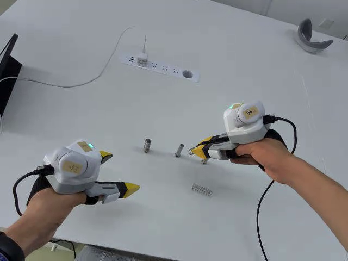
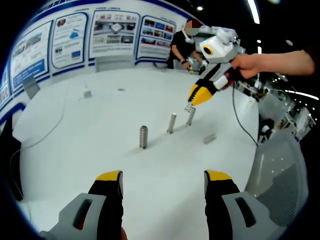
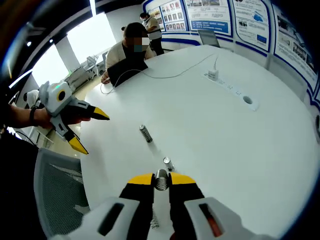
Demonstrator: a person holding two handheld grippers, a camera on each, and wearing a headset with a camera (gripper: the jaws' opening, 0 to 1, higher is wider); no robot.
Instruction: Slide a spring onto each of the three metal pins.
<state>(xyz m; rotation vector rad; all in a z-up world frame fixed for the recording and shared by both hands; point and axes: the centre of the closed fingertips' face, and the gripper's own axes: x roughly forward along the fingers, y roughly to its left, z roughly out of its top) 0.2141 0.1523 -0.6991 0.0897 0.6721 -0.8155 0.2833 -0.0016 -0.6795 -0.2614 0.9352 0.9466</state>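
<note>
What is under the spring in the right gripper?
A metal pin stands on the table under the spring in the right gripper. The pin's top is covered by spring and jaws.

Left gripper (image 2: 163,177) at bottom of frame: jaws wide apart, yellow tips, nothing between. White table (image 2: 75,150) ahead. Three upright pins in row at centre: left pin (image 2: 143,137) carries spring; middle pin (image 2: 171,123) bare; right pin (image 2: 190,118) just below right gripper (image 2: 192,103). Right gripper enters from upper right, held by hand (image 2: 255,62), jaws closed on held spring (image 2: 189,107). Loose spring (image 2: 209,138) lies flat, right of pins.
</note>
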